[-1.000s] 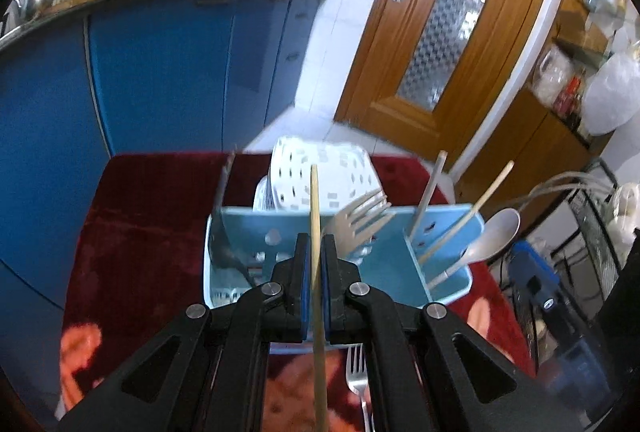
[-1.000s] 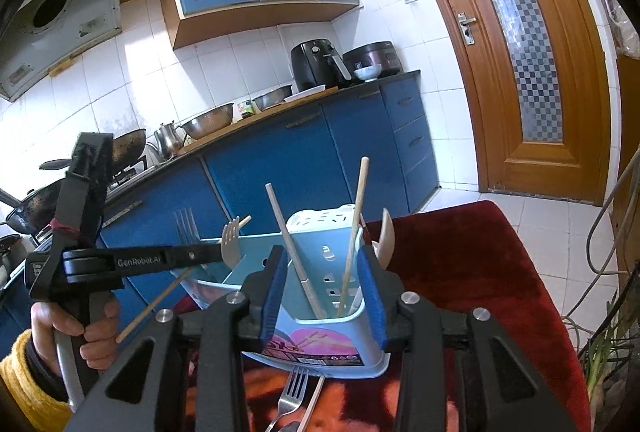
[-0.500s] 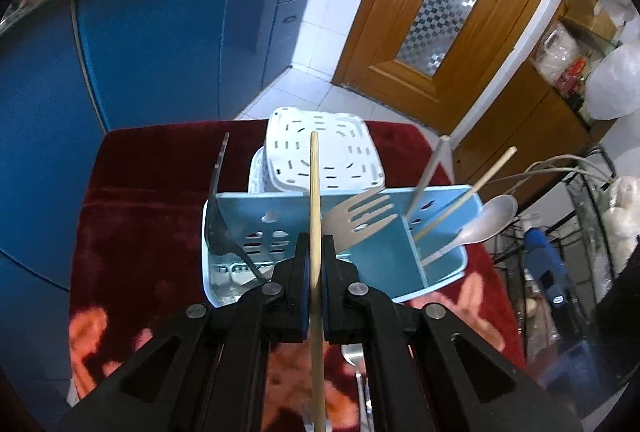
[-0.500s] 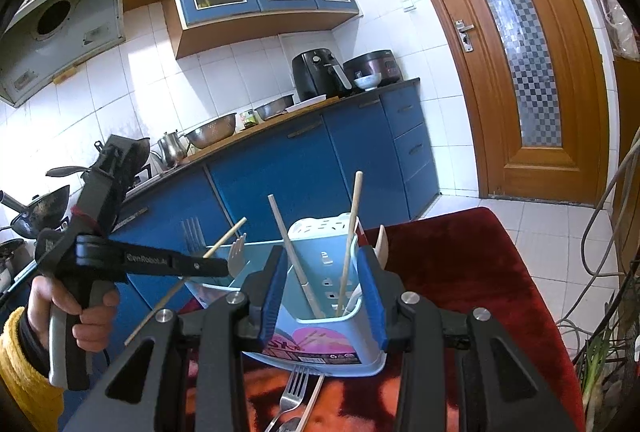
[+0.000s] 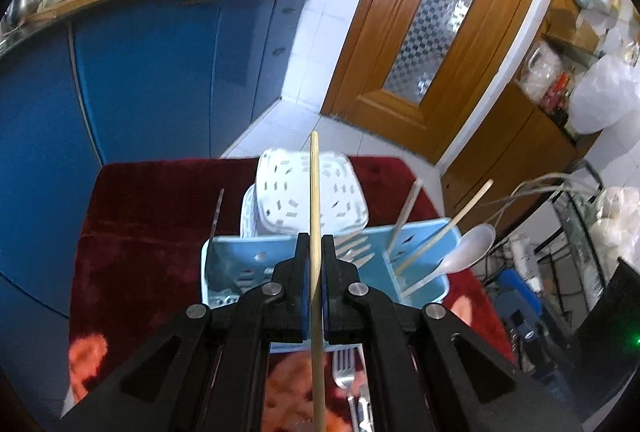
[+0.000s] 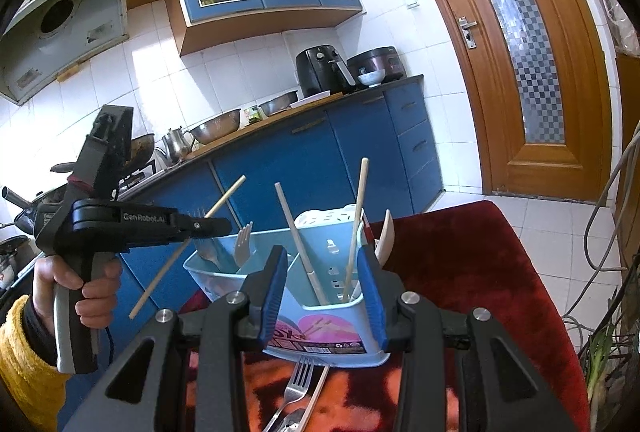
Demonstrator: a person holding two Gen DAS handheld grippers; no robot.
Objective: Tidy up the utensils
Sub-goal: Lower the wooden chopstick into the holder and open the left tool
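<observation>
While the left gripper [image 5: 315,280] pinches a wooden chopstick [image 5: 315,232] tight between its blue pads, the stick runs straight up the middle of the left wrist view, its tip in front of the white basket [image 5: 344,188]. Seen from the right wrist, that chopstick [image 6: 188,244] slants through the clamp above the left end of the blue holder [image 6: 320,328], up in the air and not in any compartment. The holder [image 5: 256,264] stands on a dark red cloth [image 5: 152,216], touching the white basket behind it. Its right compartment has two chopsticks [image 6: 298,240] leaning apart, and a pale spoon [image 5: 466,248] sticks out at that end. A pale plastic fork [image 6: 244,244] and a metal fork [image 6: 200,232] stand towards the left end. The right gripper [image 6: 322,286] is spread wide, its blue pads either side of the holder's near end; whether they touch it cannot be told. A metal fork [image 6: 298,380] and another chopstick [image 6: 316,392] lie on the cloth just in front of the holder. Behind are blue cabinets [image 6: 312,160] and a wooden door [image 6: 532,44].
</observation>
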